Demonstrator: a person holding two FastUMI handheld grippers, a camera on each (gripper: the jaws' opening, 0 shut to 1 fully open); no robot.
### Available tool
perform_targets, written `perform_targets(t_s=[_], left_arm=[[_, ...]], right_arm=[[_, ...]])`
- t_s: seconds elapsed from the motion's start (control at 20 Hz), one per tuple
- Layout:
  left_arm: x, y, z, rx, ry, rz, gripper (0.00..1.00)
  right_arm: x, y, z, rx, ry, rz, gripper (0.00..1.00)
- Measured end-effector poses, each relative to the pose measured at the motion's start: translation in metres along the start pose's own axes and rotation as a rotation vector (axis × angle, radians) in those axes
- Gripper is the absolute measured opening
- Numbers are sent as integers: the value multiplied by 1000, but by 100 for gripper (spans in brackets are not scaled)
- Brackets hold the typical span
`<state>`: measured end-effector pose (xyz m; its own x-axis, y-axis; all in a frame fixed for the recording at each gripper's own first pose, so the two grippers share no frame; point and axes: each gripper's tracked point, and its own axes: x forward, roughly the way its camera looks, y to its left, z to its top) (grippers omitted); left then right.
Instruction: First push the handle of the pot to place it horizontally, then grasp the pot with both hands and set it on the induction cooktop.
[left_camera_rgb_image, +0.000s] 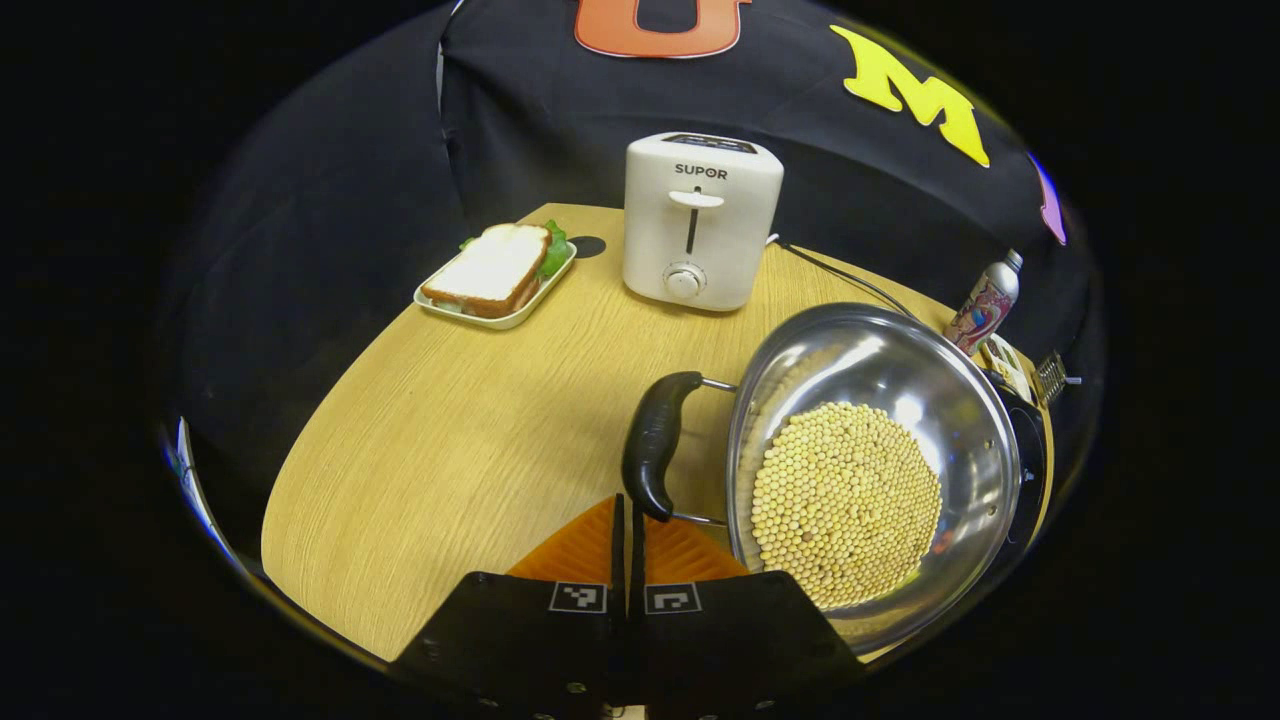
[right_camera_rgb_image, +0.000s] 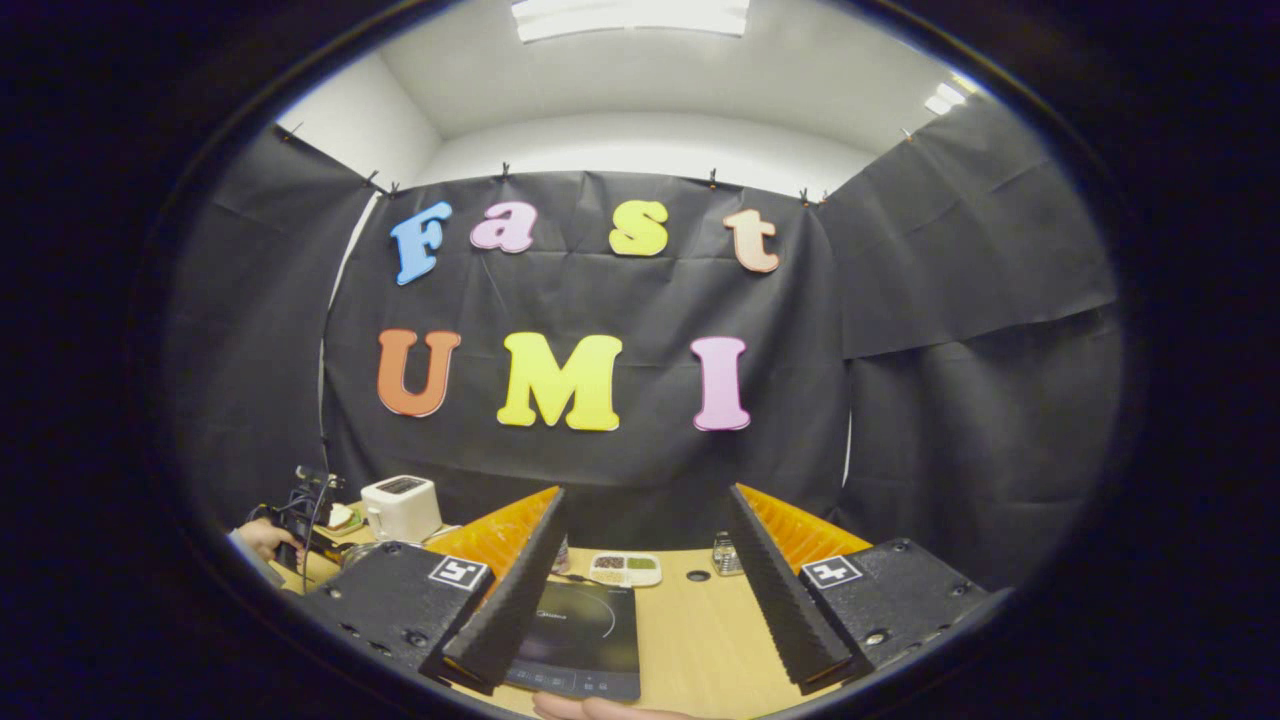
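I see a wooden table (left_camera_rgb_image: 450, 450) with black cloth hanging behind it. From the left in the left gripper view, there is a sandwich (left_camera_rgb_image: 492, 268) on a white tray (left_camera_rgb_image: 520, 312). Next comes a white toaster (left_camera_rgb_image: 700, 220) standing upright at the back. To the right of it sits the shiny pot (left_camera_rgb_image: 870, 470), full of small yellow beans (left_camera_rgb_image: 845, 500). Its black handle (left_camera_rgb_image: 655, 445) sticks out on the pot's left side. Behind the pot stands a can (left_camera_rgb_image: 985, 305).

My left gripper (left_camera_rgb_image: 628, 545) is low, just in front of the handle. Its two fingers are pressed together with nothing between them. The tips are right by the handle's near end; I can't tell if they touch it.

In the right gripper view I see a white ceiling with lights above the cloth. At the far left a hand (right_camera_rgb_image: 262, 538) holds the other tool. The black induction cooktop (right_camera_rgb_image: 585, 640) lies flat on the table, with a small tray of grains (right_camera_rgb_image: 625, 568) behind it. My right gripper (right_camera_rgb_image: 640, 575) is held up above the table, pointing at the back wall. Its fingers are spread wide and hold nothing.
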<state>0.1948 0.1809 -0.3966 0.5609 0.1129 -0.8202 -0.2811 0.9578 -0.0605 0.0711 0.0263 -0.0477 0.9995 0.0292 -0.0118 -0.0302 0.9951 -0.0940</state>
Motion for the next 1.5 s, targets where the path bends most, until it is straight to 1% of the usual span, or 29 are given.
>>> perform_targets(t_s=[0.05, 0.1, 0.15, 0.25, 0.3, 0.35, 0.4, 0.45, 0.5, 0.55, 0.65, 0.7, 0.75, 0.8, 0.85, 1.0, 1.1, 1.15, 1.2, 1.25, 1.3, 1.35, 1.4, 1.5], left_arm=[[-1, 0, -1, -9, 1, -5, 0], [-1, 3, -1, -16, -1, -5, 13], [-3, 6, -1, -20, -1, 0, 6], [-11, 13, 1, -23, -15, 5, 34], [-15, 18, 3, -18, -33, 12, 42], [-18, 21, 2, -12, -43, 18, 59], [-22, 24, 5, -8, -63, 25, 68], [-27, 30, 3, -13, -65, 24, 77], [-31, 30, 5, -27, -74, 12, 95], [-36, 33, 6, -42, -89, 3, 99], [-50, 35, 10, -61, -116, -10, 98], [-58, 35, 15, -63, -137, -26, 97], [-67, 32, 19, -63, -154, -47, 96], [-73, 28, 21, -59, -163, -64, 96], [-79, 24, 25, -56, -175, -79, 96], [-93, 6, 36, -19, -219, -126, 96], [-98, -5, 50, 2, -283, -155, 96], [-98, -12, 57, 13, -313, -175, 96], [-98, -17, 58, 9, -325, -188, 96], [-97, -21, 61, 9, -332, -207, 96], [-93, -28, 64, 14, -335, -228, 96], [-89, -35, 63, 24, -327, -248, 96], [-82, -37, 62, 32, -317, -256, 96], [-62, -43, 59, 59, -286, -265, 96]], right_arm=[[4, 4, -4, 1, 7, 2, 96], [7, 10, -8, 4, 14, 6, 96], [12, 14, -12, 5, 25, 7, 96], [22, 26, -27, -1, 51, 11, 96], [28, 33, -36, -4, 69, 12, 96], [33, 40, -45, -2, 89, 16, 96], [36, 49, -53, 8, 108, 25, 99], [41, 59, -62, 23, 126, 38, 96], [47, 70, -73, 30, 150, 53, 96], [52, 80, -85, 29, 176, 67, 96], [62, 98, -107, 14, 227, 87, 96], [66, 107, -118, 7, 251, 95, 99], [71, 114, -128, 2, 273, 100, 99], [77, 121, -138, 0, 297, 102, 96], [83, 127, -147, 2, 322, 105, 96], [98, 146, -174, 35, 392, 119, 96], [110, 155, -189, 55, 431, 119, 96], [114, 160, -196, 68, 452, 114, 99], [118, 168, -204, 82, 469, 120, 96], [123, 176, -211, 93, 486, 126, 99], [128, 182, -220, 102, 502, 127, 96], [133, 189, -228, 110, 518, 124, 96], [138, 195, -236, 116, 534, 117, 99], [149, 205, -251, 123, 559, 102, 99]])
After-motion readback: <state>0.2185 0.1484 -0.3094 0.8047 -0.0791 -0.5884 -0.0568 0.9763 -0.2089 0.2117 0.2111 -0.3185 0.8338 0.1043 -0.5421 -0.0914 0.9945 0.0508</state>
